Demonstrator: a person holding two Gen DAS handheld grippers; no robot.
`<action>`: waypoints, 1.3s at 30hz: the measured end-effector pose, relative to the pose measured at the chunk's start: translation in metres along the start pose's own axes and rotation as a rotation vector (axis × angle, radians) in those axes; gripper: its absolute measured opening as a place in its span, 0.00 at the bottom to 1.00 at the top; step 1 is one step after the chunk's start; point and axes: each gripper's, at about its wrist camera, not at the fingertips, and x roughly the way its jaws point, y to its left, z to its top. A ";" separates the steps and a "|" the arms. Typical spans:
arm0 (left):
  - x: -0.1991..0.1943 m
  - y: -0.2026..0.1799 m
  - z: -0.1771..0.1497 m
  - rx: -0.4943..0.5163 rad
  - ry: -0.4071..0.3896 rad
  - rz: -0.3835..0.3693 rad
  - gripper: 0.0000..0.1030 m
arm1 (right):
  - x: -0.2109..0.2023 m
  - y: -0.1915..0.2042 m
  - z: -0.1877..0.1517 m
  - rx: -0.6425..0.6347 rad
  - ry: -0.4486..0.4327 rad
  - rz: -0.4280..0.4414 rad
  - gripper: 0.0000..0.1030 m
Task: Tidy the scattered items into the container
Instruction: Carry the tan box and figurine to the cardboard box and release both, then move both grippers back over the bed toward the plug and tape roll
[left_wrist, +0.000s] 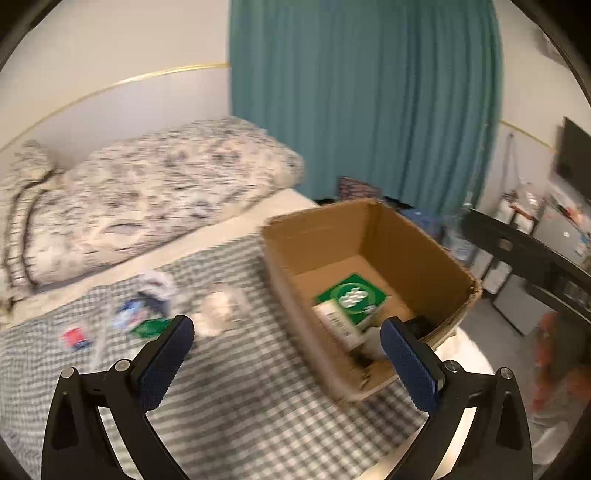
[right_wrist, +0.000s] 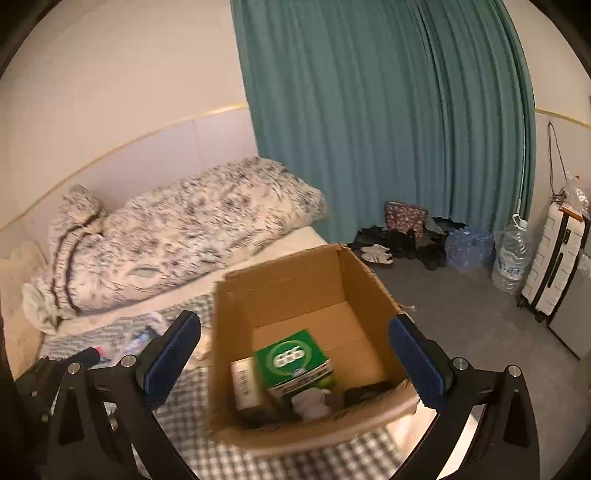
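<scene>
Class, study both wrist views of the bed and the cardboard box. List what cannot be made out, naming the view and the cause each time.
1. Scattered items on the checked blanket, left wrist view: motion blur hides what they are.
2. Print on the green box, right wrist view: blurred, unreadable.
3. Dark things in the cardboard box at its near wall, right wrist view: shadowed and partly hidden by the wall.
4. Shoes by the curtain: too small to count.

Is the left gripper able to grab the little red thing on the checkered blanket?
Probably yes. The left gripper is open and empty, and the little red thing lies uncovered on the checkered blanket, ahead and to the left, with nothing between them.
</scene>
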 end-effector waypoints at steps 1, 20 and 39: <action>-0.012 0.006 0.000 -0.013 -0.002 0.011 1.00 | -0.012 0.005 0.000 0.002 -0.005 0.009 0.99; -0.079 0.174 -0.132 -0.306 -0.020 0.219 1.00 | -0.081 0.136 -0.086 -0.081 -0.009 0.229 1.00; 0.051 0.217 -0.102 -0.210 0.087 0.185 1.00 | 0.121 0.203 -0.087 -0.165 0.340 0.310 1.00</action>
